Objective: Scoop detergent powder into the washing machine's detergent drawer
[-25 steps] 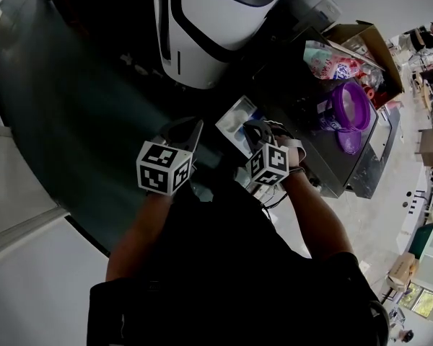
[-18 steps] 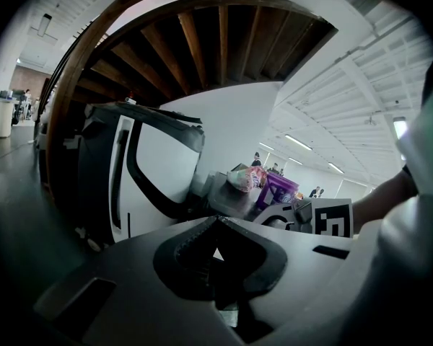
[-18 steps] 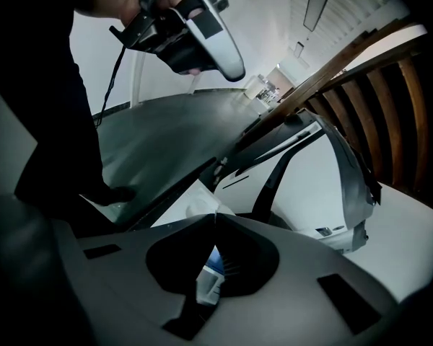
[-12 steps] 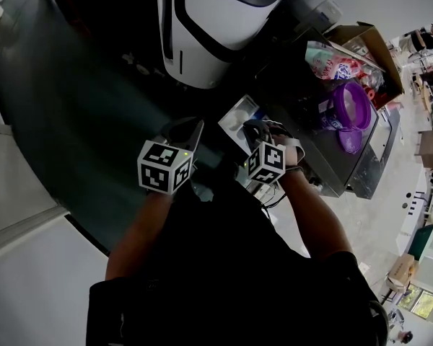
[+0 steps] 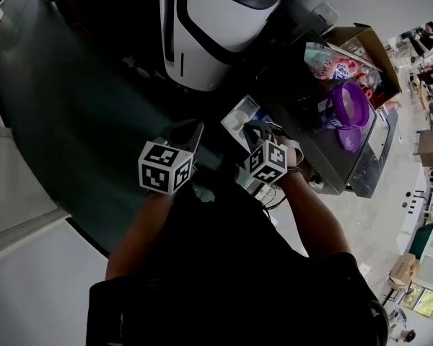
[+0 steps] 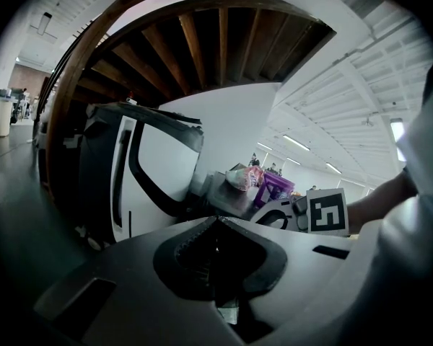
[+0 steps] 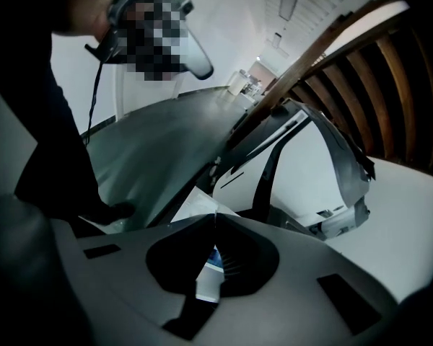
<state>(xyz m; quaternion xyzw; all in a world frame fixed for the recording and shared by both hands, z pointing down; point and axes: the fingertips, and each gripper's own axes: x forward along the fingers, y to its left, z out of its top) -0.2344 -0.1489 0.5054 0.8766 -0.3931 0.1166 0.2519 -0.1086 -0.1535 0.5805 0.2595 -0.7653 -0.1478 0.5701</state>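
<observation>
The washing machine (image 5: 325, 161) is standing at the person's right, and its top is looking crowded. A cardboard box (image 5: 368, 42), a pink bag (image 5: 332, 63) and the purple tub (image 5: 352, 101) are packed close together. I take the tub to be holding the detergent powder, and its lid (image 5: 350, 141) is lying just beside it.

That crowding is the bigger worry. A gripper reaching in for powder is going to be working right against the box and bag, and a nudge could tip the tub.

The detergent drawer (image 5: 238, 117) is sticking out open at the machine's front, well apart from the tub. Any loaded scoop is therefore going to be travelling across the top, and a tilt on the way would be shedding powder there or onto the floor. The drawer could also be jarred, since the right gripper (image 5: 256, 130) is hanging just beside its near edge.

I am seeing no scoop anywhere.

Both forearms are reaching forward and low in front of the body, marker cubes facing up. The left gripper (image 5: 190, 131) is pointing out over the dark floor, left of the drawer, clenched on nothing. The right one's jaws are pressing tip to tip as well. A white-and-blue patch is showing through the hollow behind them, and it looks to me like the drawer beneath rather than something gripped.
</observation>
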